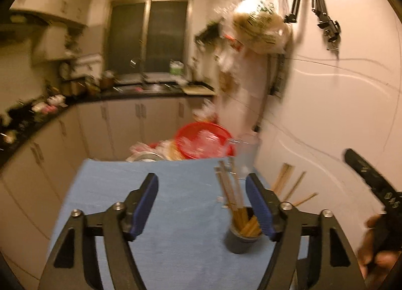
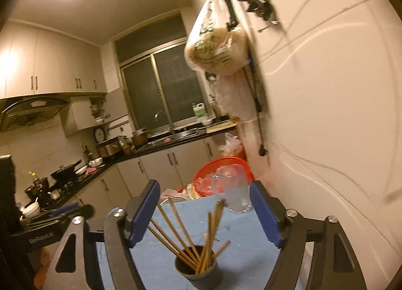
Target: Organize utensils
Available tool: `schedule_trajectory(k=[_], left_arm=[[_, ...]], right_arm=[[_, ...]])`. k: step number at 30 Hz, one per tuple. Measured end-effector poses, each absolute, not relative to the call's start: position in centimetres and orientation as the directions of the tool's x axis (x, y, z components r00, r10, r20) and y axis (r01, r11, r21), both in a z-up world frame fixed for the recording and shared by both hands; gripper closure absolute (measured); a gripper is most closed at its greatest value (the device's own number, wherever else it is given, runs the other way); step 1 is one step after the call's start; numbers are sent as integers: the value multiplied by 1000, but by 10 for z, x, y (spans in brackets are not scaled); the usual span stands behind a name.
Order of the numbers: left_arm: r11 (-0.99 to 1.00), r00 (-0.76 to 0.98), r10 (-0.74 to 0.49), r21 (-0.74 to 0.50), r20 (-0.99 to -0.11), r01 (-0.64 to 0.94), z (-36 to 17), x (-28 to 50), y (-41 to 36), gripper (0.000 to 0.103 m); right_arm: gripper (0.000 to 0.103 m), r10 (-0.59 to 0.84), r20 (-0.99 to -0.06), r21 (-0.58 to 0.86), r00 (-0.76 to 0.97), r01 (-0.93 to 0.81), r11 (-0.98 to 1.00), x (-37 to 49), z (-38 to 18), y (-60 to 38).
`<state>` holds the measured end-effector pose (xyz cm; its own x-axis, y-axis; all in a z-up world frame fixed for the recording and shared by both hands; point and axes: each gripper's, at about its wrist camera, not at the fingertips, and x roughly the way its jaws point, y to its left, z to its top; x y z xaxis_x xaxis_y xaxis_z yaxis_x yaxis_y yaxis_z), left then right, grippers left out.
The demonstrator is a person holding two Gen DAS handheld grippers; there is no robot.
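A dark round cup (image 1: 241,239) (image 2: 198,272) stands on the blue cloth (image 1: 113,189) (image 2: 246,244). Several wooden chopsticks (image 1: 230,189) (image 2: 181,229) stand in it, fanned out. My left gripper (image 1: 201,179) is open, and the cup sits just inside its right finger with the pads clear of the sticks. My right gripper (image 2: 203,187) is also open, with the chopsticks rising between its blue pads untouched. In the left wrist view the right gripper (image 1: 364,171) and the hand holding it show at the right edge. In the right wrist view the left gripper (image 2: 65,212) shows at the left edge.
A clear plastic jug (image 1: 247,156) (image 2: 236,194) stands at the cloth's far edge beside the glossy white wall (image 1: 339,101). Behind it is a red basin (image 1: 201,139) (image 2: 221,176). A filled plastic bag (image 1: 261,26) (image 2: 218,48) hangs from wall hooks. Kitchen counters run along the left.
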<state>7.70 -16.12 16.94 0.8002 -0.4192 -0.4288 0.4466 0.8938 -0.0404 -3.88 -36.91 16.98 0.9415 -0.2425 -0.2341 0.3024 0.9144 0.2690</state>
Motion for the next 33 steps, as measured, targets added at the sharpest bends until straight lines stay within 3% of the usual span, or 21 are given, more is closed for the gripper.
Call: schedule_trajectory(k=[5,13,22,33], left_arm=[[924,850,-343,17,-399,381,153,56,-142,17],[948,836,-263,31,-482,316,107,24,-104,15],[937,794,-274,34,-543,346,82,-16,-85,15],[928,790,-291,41,-539,370,81,-42,-73,15]], right_arm=[[21,-324,-316,237,892,405,883,-61,150,-365],[20,-397,-419,152,817,494,856,-96,112,-331],[20,-398,-430,72,810,470,880,-121,99,-271],[20,-398,-439,27,806,455,890,-137,97,-243]])
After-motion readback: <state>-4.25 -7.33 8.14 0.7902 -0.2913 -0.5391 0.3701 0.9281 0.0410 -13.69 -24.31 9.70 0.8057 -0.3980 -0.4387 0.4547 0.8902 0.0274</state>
